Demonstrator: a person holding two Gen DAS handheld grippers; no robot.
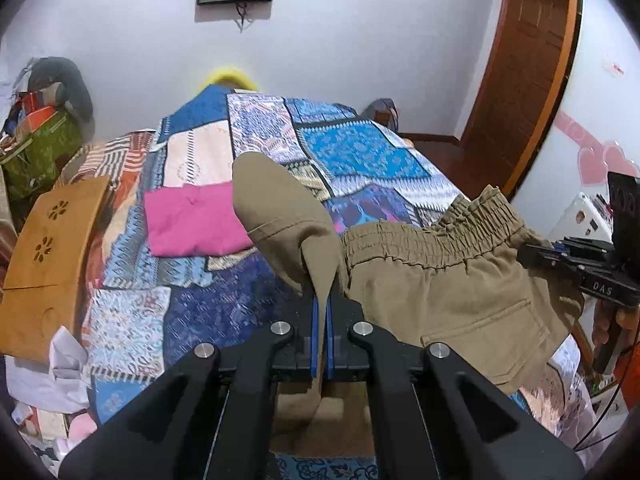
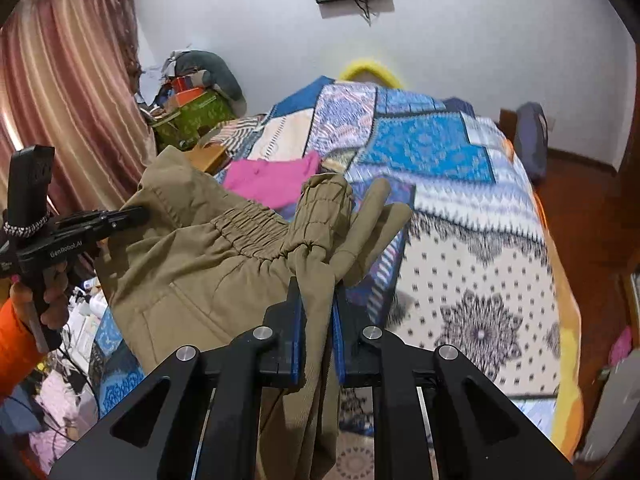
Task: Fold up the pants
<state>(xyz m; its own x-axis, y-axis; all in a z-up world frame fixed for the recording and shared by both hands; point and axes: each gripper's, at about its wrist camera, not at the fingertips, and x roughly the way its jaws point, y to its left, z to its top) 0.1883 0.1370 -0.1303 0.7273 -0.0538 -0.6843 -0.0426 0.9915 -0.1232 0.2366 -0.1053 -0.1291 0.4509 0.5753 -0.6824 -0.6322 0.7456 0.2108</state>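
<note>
Khaki pants (image 1: 452, 280) held up off the bed (image 1: 360, 148), one gripper at each end of the waistband.

Left gripper (image 1: 322, 312): fingers pinched together on a fold of khaki cloth that rises toward 12 o'clock in its own view; from the right wrist it shows at 9 o'clock, level, with a hand in an orange sleeve (image 2: 12, 344) on the handle. Right gripper (image 2: 316, 304): fingers clamped on bunched waistband fabric; from the left wrist it shows at 3 o'clock, level. Elastic waistband sags between them, a back pocket facing the left camera. Folded pink garment (image 1: 192, 220) lies on the patchwork cover beyond, toward 11 o'clock.
</note>
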